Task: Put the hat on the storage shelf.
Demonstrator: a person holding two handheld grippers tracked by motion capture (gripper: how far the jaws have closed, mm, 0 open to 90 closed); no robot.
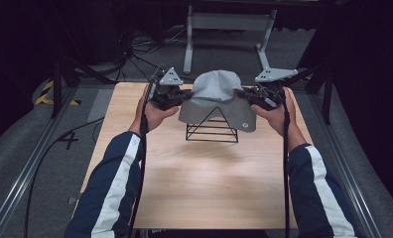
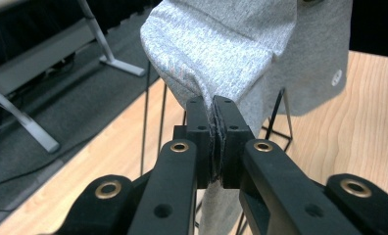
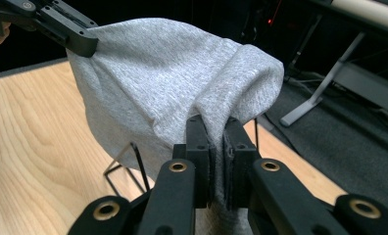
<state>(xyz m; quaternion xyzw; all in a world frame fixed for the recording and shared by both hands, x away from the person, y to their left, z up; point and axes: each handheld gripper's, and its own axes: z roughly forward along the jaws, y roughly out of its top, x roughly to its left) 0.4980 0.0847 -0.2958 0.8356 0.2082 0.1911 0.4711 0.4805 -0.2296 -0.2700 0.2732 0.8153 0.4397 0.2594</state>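
Observation:
A grey knit cap (image 1: 215,92) hangs over the top of a black wire pyramid stand (image 1: 212,130) at the far middle of the wooden table (image 1: 194,178). My left gripper (image 1: 182,95) is shut on the cap's left edge; in the left gripper view the fabric (image 2: 216,58) is pinched between its jaws (image 2: 215,110). My right gripper (image 1: 245,94) is shut on the cap's right edge, and the right gripper view shows cloth (image 3: 172,78) squeezed between its jaws (image 3: 216,128). A small round logo (image 1: 244,125) sits on the cap's front flap.
A metal T-shaped frame leg (image 1: 188,44) stands on the dark floor beyond the table. Black cables (image 1: 140,163) trail from both grippers along the person's forearms. Rails (image 1: 31,173) run along both sides of the table.

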